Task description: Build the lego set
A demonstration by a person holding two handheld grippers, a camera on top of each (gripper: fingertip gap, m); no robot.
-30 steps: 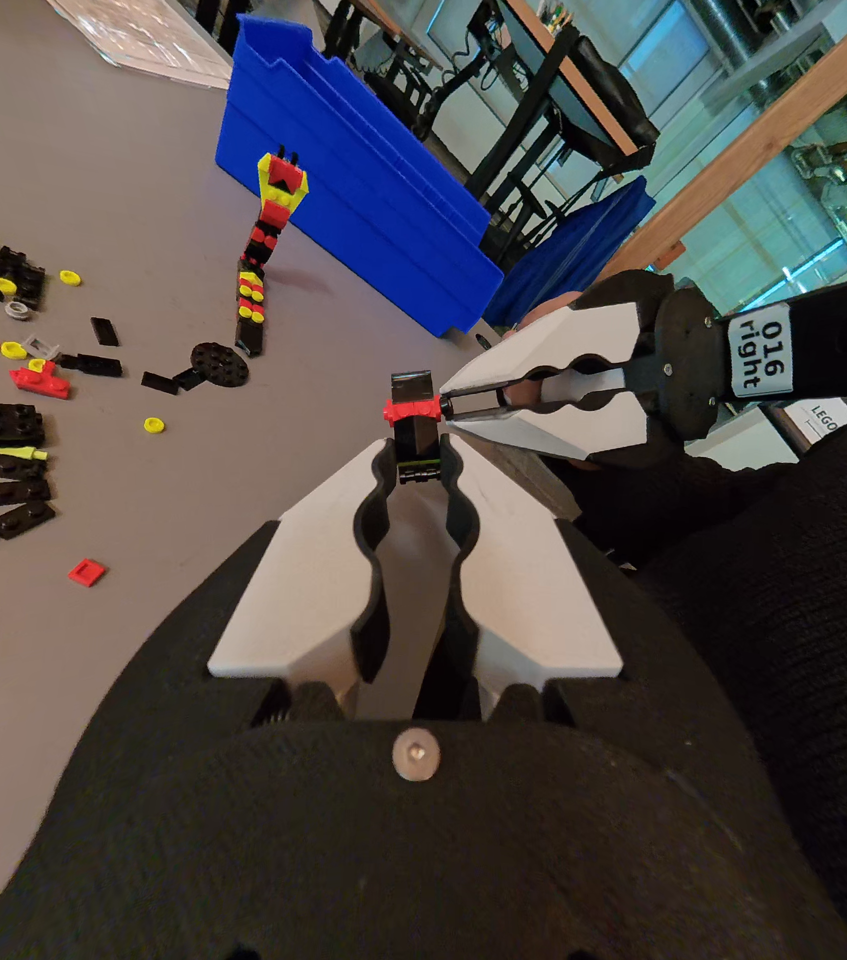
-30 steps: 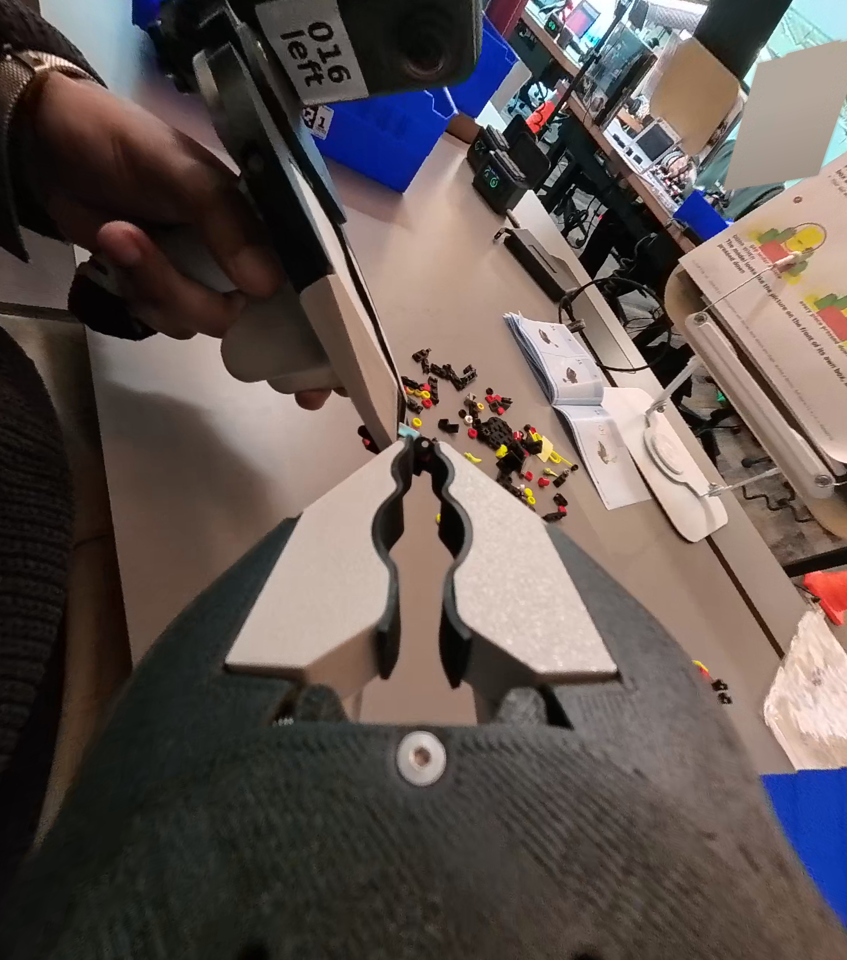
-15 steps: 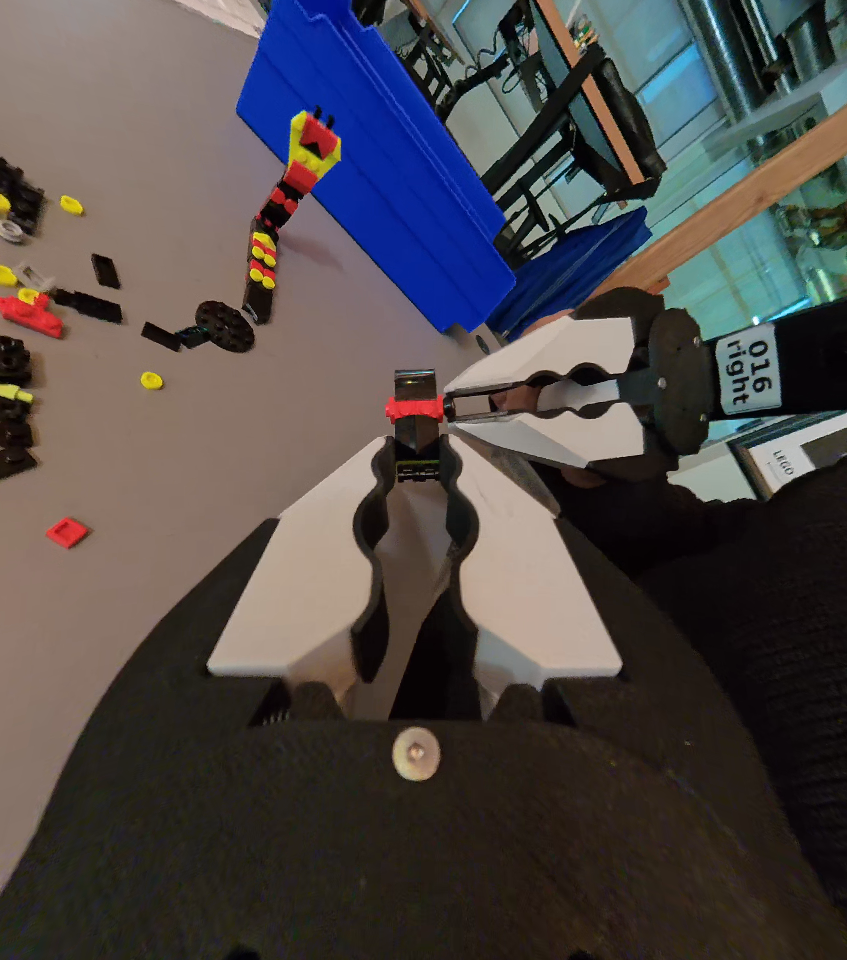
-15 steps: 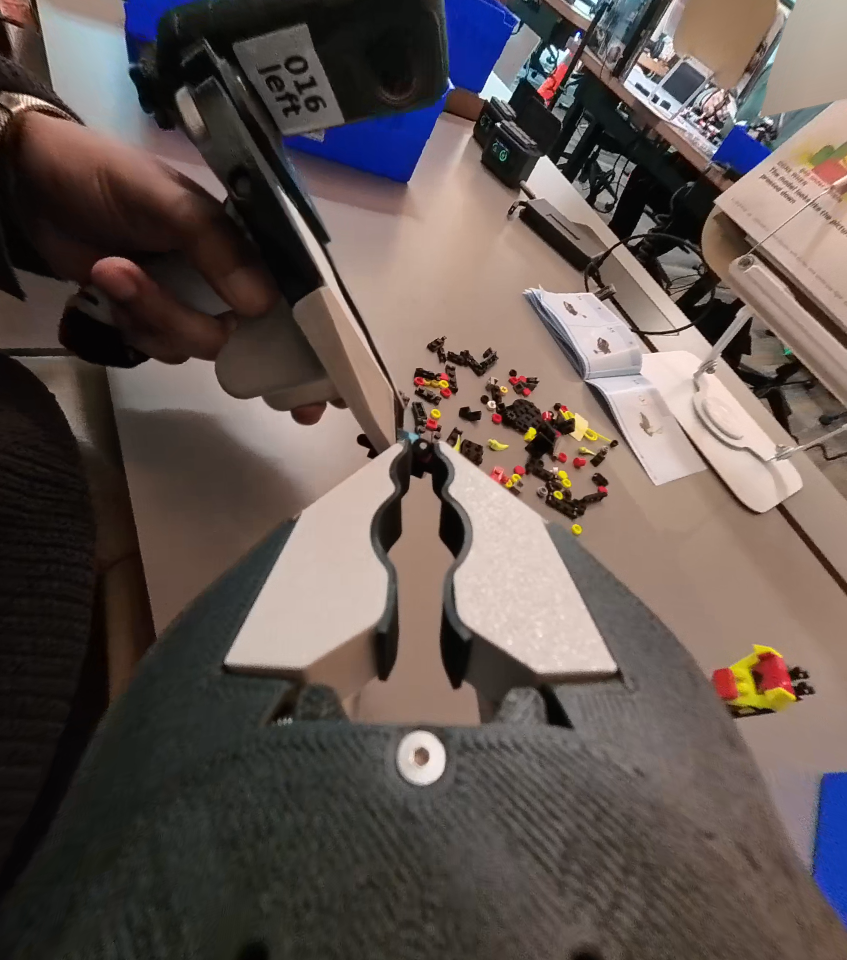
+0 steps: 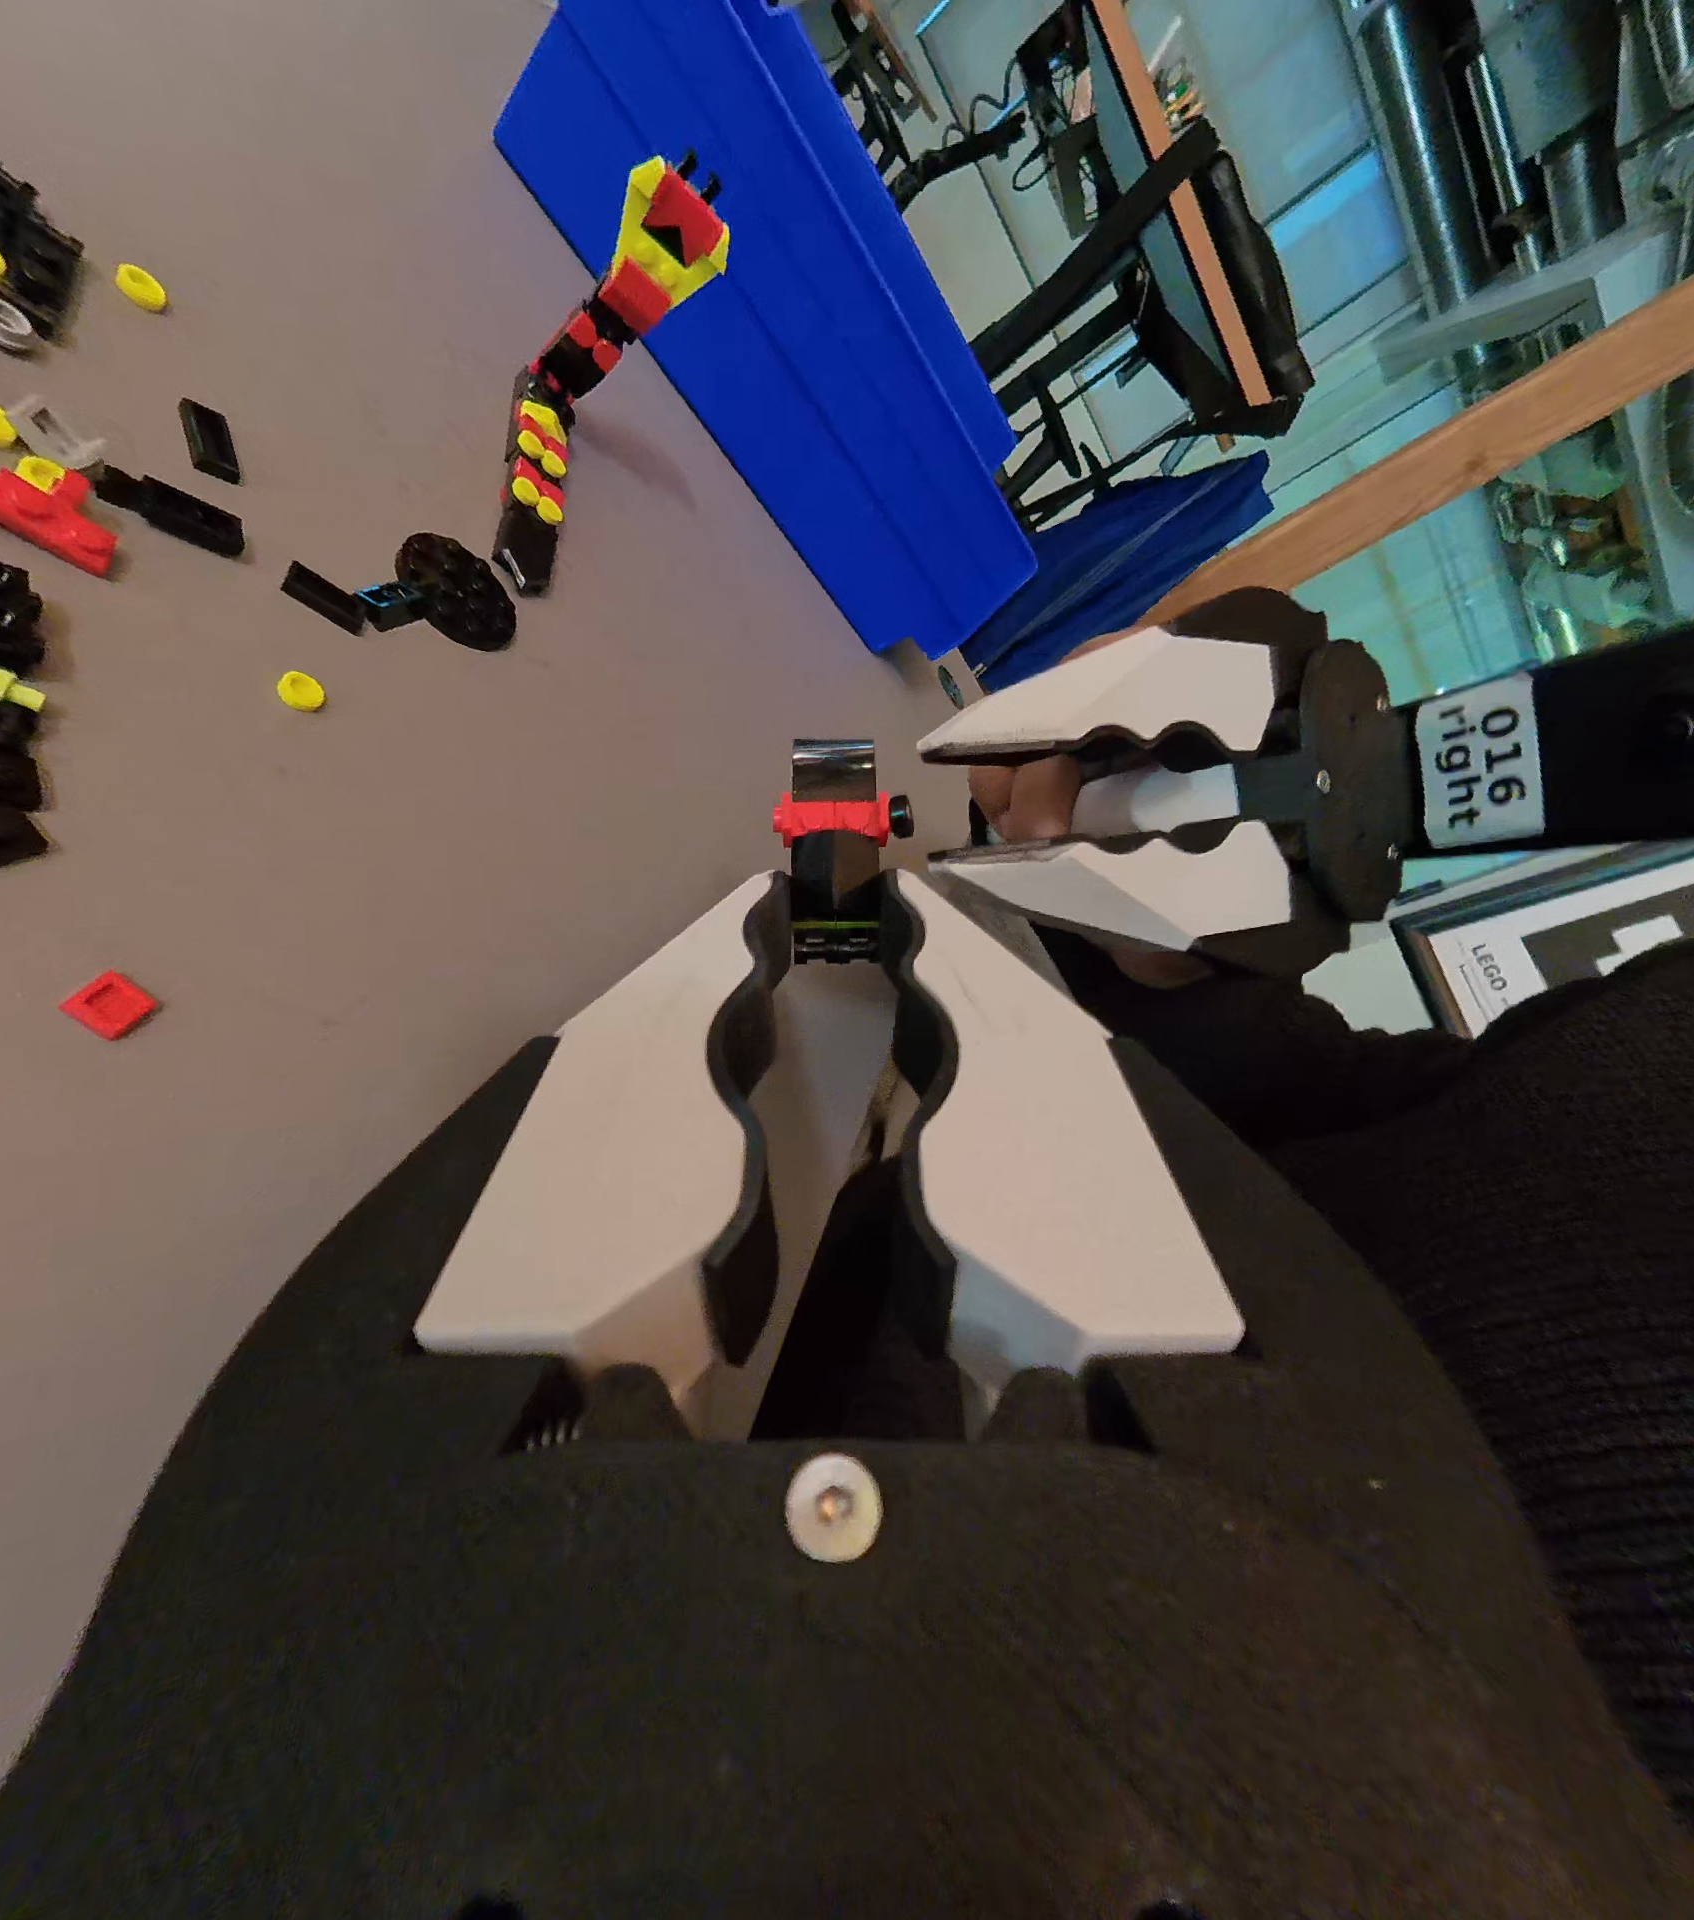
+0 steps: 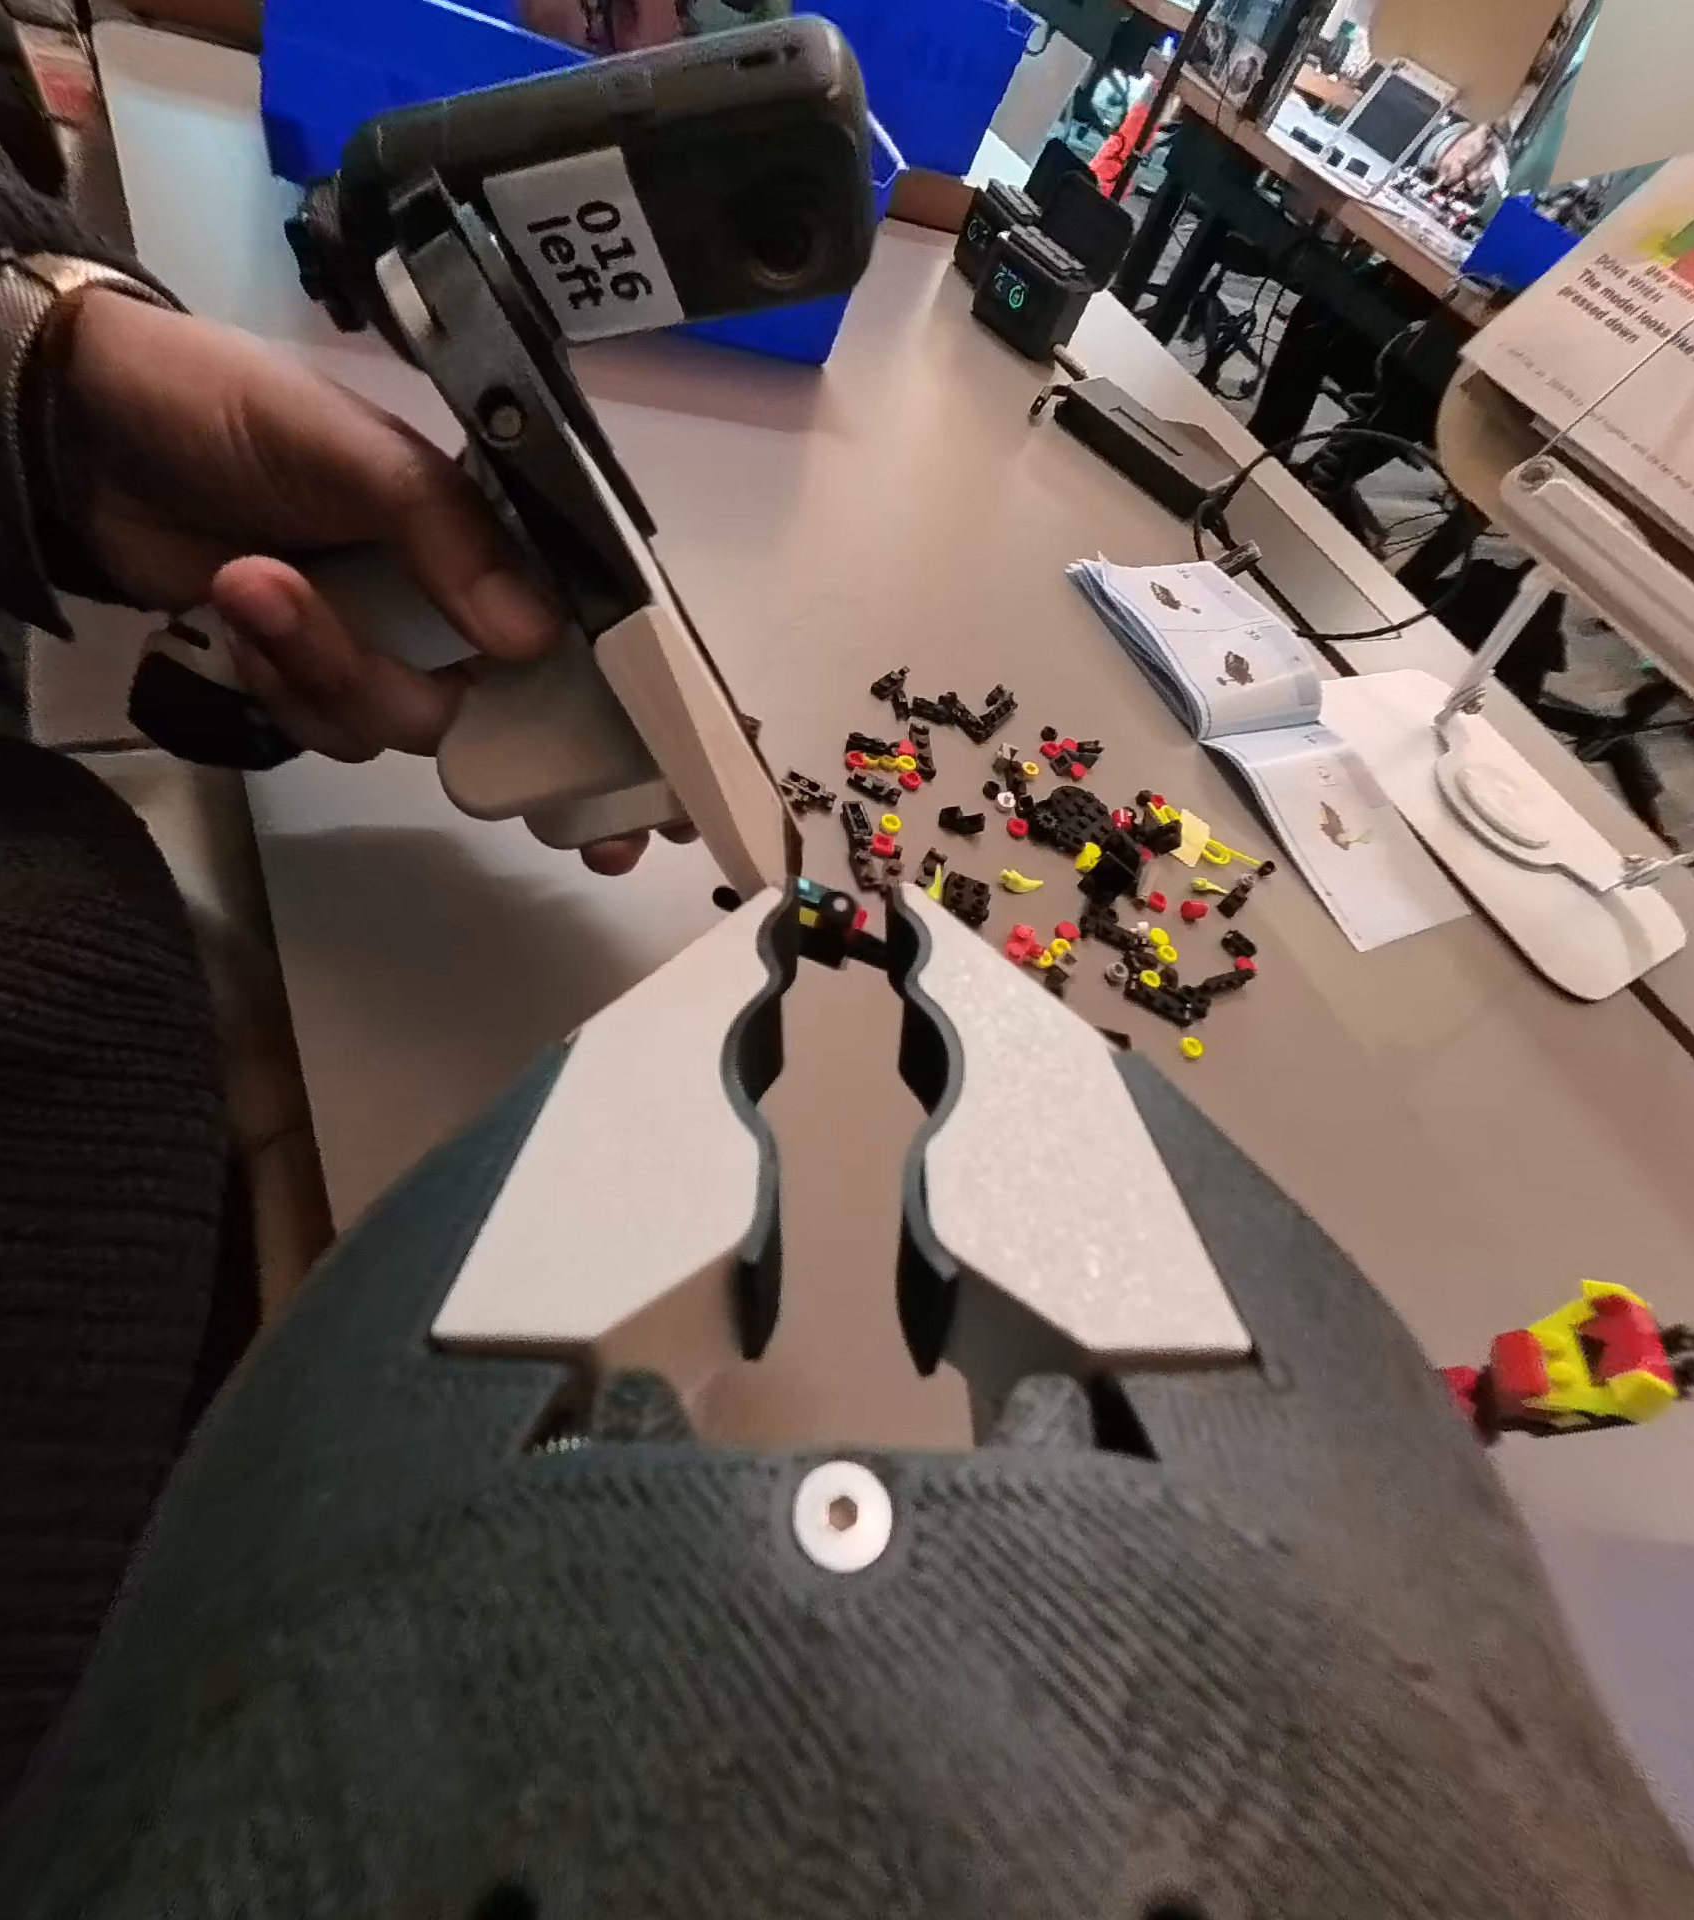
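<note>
My left gripper point(image 5: 835, 899) is shut on a small black assembly with a red cross piece point(image 5: 832, 816), held above the table edge. A small black stud sits at the right end of the red piece. My right gripper point(image 5: 926, 805) is open just to the right of the assembly, not touching it. In the right wrist view my right gripper point(image 6: 835, 904) is open, with the assembly point(image 6: 827, 920) between its fingertips. A finger point(image 6: 708, 748) of the left gripper comes down from the upper left, held by a hand.
A red, yellow and black chain-like model point(image 5: 604, 343) lies by a blue bin point(image 5: 801, 343); it also shows in the right wrist view point(image 6: 1570, 1361). Loose bricks point(image 6: 1082, 862) are scattered mid-table. An open booklet point(image 6: 1238, 665) and a white stand base point(image 6: 1549, 852) lie beyond. Both grippers' tips are close together, under 4 cm apart.
My right gripper was shut at the right end of the red piece; it has opened and let go. Both views have shifted a little; the left gripper keeps its hold.
</note>
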